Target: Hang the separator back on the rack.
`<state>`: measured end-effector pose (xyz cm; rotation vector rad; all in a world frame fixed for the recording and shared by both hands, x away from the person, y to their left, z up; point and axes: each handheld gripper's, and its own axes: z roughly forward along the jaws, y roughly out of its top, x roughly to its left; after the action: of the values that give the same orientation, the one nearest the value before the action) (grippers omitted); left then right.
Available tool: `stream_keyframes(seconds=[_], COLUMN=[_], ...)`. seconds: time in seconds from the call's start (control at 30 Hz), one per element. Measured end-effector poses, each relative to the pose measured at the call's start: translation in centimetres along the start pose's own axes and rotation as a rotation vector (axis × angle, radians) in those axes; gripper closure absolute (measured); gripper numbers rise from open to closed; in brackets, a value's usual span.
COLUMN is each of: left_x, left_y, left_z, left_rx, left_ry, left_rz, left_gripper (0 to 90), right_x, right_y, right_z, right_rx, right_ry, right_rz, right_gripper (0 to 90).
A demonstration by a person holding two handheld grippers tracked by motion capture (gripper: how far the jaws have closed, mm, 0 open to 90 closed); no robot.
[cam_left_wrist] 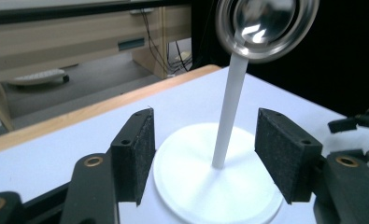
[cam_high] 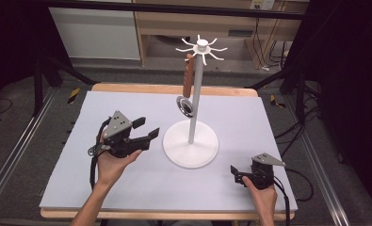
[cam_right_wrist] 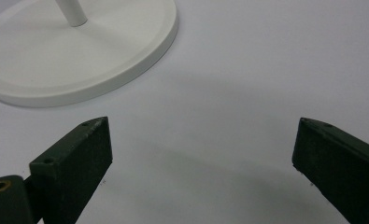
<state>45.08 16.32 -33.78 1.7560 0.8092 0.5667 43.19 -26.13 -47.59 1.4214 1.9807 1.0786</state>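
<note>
Worktop (cam_high: 127,188), pale grey sheet over wood edge. White hook stand (cam_high: 191,141) at centre: round base, upright pole, spoked hooks on top. A ladle (cam_high: 188,89) with brown handle hangs from one hook, steel bowl beside the pole, clear of the base. Left hand-held gripper (cam_high: 147,128) just left of the base, jaws wide apart, holding nothing. Right hand-held gripper (cam_high: 236,175) near the front right, jaws wide apart, empty.

We see a wooden table (cam_high: 174,88) topped by a pale lavender mat (cam_high: 127,188) that covers nearly all of it. On the mat stands a white rack (cam_high: 191,141), its round base near the middle.
</note>
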Motion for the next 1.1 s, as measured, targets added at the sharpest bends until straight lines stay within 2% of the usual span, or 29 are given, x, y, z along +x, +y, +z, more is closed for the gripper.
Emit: stream_keyframes(seconds=[0.23, 0.3, 0.63, 0.83, 0.9, 1.0, 1.1], left_x=[1.2, 1.8, 4.5, 6.2, 6.8, 7.6, 8.2], left_y=[-3.7, -5.1, -9.7, -11.7, -12.3, -12.9, -13.4], left_z=[-0.5, -0.7, -2.0, -3.3, -3.8, -4.5, -4.9], left_rx=[0.055, 0.083, 0.150, 0.167, 0.171, 0.178, 0.179], left_ry=[0.023, 0.038, 0.118, 0.166, 0.178, 0.215, 0.231], left_rz=[-0.030, -0.043, -0.096, -0.107, -0.125, -0.129, -0.143], left_gripper=[35.8, 35.4, 33.0, 31.9, 31.8, 31.7, 31.4], right_x=[0.0, 0.0, -0.1, -0.5, -0.6, -0.9, -1.2], right_y=[0.0, 0.0, -0.2, -0.5, -0.6, -0.8, -1.0], right_z=[0.0, 0.0, 0.0, -0.2, -0.2, -0.1, -0.2], right_rx=[0.004, 0.003, 0.003, 0.007, 0.012, 0.022, 0.027], right_ry=[-0.004, -0.007, -0.009, -0.019, -0.018, -0.026, -0.034], right_rz=[-0.005, -0.003, 0.004, 0.019, 0.025, 0.017, 0.031], right_gripper=[5.4, 5.4, 5.4, 5.3, 5.3, 5.3, 5.3])
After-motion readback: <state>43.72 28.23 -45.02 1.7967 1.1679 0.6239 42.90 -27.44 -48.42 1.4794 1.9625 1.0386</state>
